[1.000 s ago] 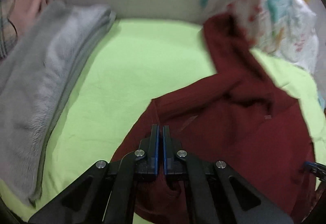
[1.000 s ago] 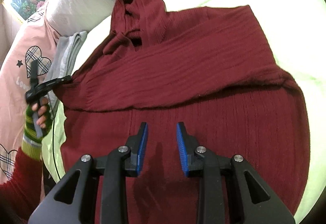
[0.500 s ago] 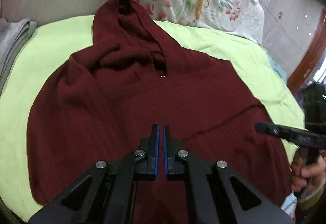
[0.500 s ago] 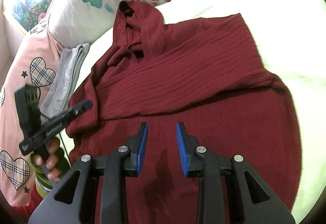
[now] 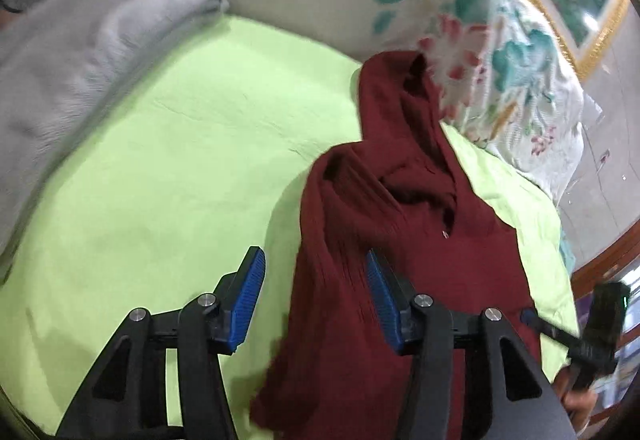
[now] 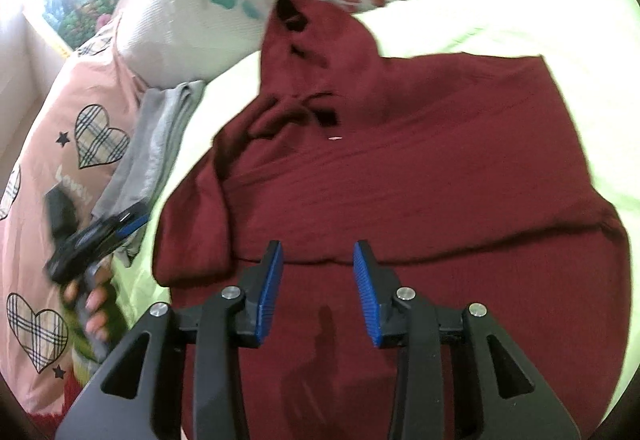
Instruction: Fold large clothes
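Both the left gripper [image 5: 314, 282] and right gripper [image 6: 318, 276] gape, seemingly above the maroon hoodie [image 6: 420, 176].

The maroon hoodie [image 6: 420, 180] runs off the bottom edge in both views, its hem hidden behind the black fingers [image 6: 272, 280], and motion blur smears the grey folded blanket [image 5: 72, 52].

Both views fisheye, dark vignette at corners, edges bent. Left wrist view motion-blurred, worst on grey blanket [image 5: 80, 52] far left. Right wrist view: green sheet [image 6: 540, 16] blown out far right; gripper shadow falls on near red hoodie [image 6: 420, 180]. Soft indoor light.
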{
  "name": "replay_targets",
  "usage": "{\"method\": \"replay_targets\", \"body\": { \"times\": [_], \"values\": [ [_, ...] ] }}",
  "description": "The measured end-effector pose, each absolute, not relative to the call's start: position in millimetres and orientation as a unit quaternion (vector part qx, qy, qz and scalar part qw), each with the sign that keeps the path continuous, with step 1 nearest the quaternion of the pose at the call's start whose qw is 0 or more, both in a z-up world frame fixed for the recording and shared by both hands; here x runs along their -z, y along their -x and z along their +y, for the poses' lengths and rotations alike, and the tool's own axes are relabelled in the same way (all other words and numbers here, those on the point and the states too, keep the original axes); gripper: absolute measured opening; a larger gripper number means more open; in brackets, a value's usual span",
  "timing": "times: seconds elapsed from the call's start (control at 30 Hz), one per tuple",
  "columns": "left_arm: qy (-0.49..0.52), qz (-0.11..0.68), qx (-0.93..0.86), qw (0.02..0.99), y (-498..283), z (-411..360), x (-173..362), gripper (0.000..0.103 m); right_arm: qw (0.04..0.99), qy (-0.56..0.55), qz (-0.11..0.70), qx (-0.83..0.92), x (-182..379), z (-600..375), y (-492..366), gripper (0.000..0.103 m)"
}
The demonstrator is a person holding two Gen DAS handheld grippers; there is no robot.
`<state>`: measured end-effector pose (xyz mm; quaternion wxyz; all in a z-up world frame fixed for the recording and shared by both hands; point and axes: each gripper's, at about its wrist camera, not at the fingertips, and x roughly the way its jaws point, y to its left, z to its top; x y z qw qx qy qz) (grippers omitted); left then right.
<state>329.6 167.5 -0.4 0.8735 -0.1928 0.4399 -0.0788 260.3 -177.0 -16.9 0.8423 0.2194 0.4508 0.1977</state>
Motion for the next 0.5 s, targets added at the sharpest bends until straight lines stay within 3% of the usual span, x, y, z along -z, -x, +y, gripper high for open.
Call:
{"method": "replay_targets", "body": {
  "times": [0.17, 0.23, 0.33, 0.5],
  "values": [
    [0.133, 0.499, 0.078, 0.853, -395, 147, 32, 0.05, 0.836, -0.228, 0.462, -0.191, 26, -182, -255, 0.038],
    [0.116, 0.513, 0.061, 0.848, -408, 143, 44, 0.005, 0.833, -0.232, 0.47, -0.179, 32, -190, -253, 0.038],
    [0.109, 0.486, 0.034, 0.867, -399, 141, 38, 0.002, 0.833, -0.237, 0.472, -0.165, 37, -206, -249, 0.038],
    [0.09, 0.367, 0.029, 0.925, -344, 104, -31, 0.002, 0.835, -0.257, 0.464, -0.147, 41, -229, -244, 0.038]
  ]
}}
